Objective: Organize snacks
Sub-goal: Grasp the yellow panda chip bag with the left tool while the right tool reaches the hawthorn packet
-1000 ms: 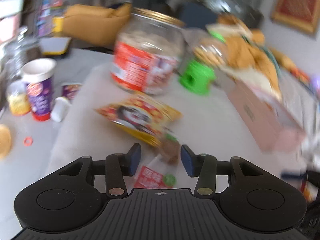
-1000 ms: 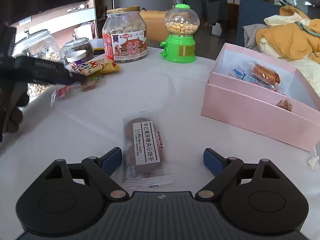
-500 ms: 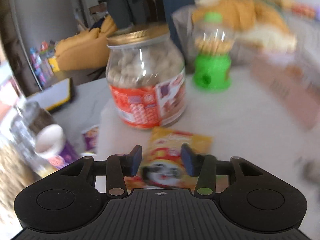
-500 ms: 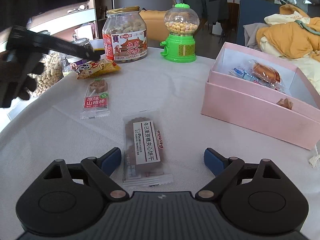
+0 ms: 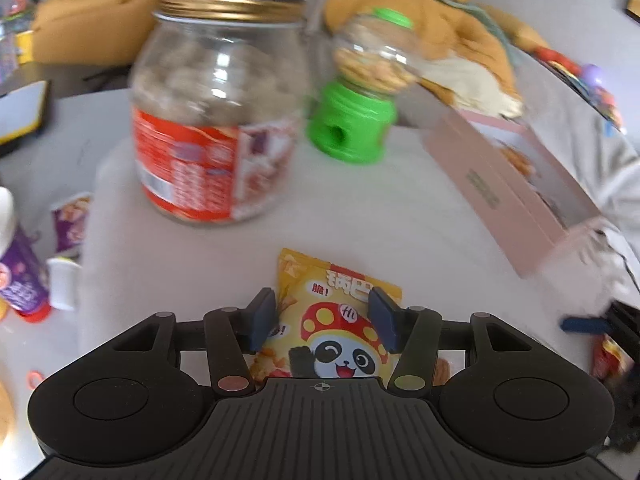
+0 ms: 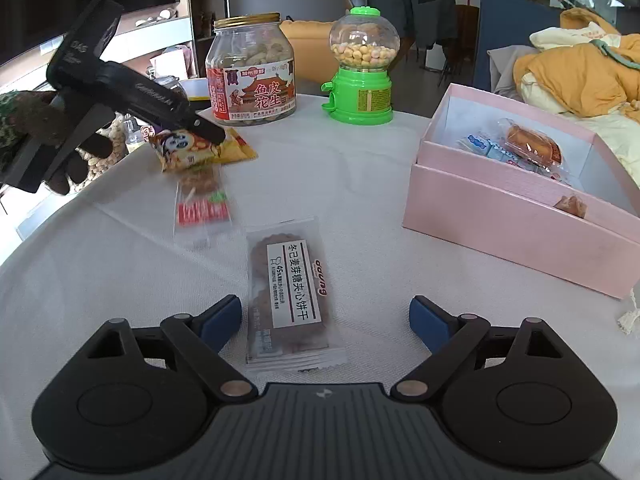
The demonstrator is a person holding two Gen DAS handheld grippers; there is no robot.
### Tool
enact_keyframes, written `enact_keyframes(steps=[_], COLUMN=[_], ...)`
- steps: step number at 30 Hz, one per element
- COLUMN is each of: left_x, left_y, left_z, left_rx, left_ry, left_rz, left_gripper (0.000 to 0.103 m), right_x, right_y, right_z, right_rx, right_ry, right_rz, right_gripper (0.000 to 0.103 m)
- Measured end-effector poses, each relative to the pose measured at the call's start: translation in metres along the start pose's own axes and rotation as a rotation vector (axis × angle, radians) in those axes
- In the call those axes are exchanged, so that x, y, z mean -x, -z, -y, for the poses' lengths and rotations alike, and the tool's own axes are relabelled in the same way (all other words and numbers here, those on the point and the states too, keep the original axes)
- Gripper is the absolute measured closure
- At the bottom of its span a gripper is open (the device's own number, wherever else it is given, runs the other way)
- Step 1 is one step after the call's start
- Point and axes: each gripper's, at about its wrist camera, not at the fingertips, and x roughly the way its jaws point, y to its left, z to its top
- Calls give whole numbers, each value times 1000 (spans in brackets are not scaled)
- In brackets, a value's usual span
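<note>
On my far left, my left gripper (image 5: 322, 320) hangs over the yellow panda snack bag (image 5: 340, 336), its tongs at a middling width on either side of the bag; I can't tell whether the pads press it, and the right wrist view shows them at the bag (image 6: 200, 146) without settling it. Just below that bag lies a clear red-labelled candy packet (image 6: 202, 204) on the white tablecloth (image 6: 352, 184). Behind stand the peanut jar (image 6: 251, 72) and the green candy dispenser (image 6: 362, 68). My right gripper (image 6: 325, 320) stands wide, widening slightly, with the biscuit packet (image 6: 290, 292) lying untouched between the tongs. On the right sits the pink box (image 6: 516, 216), open, with wrapped snacks inside.
</note>
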Motion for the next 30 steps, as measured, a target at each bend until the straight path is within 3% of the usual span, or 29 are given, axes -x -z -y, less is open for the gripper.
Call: enact_keyframes(steps=[4,7,9,13,15,20,25,30], left_x=[-1,-5,-5,-5,-14,-20,-22,-17], left_y=[11,17,23,33,35,28,33,38], left_z=[31,63,85,121,126,111,113,110], left_rx=[-79,-151,-199,-320,-335,-228,-243,-190], left_ry=[47,29,-24,-142,-161,-137,-143,-144], left_rz=[-13,-5,8,3,-52,-63,-42,3], left_gripper=[44,43,43,29,26,24,26,31], right_x=[-1,-1,-2,-4,-4,-5,-5,-3], right_y=[0,0,-1,-2,-2,-2,-2,-1], right_z=[-1,-1,-1,-2,-1,-1,-1,-1], right_rx=[3,5,11,18,19,22,23,39], right_ry=[-3,-6,-20,-29,-30,-34,-35,-46], right_rz=[-3,-5,-13,-21,-22,-26,-26,-28], right_gripper=[9,7,4,2,1,0,0,0])
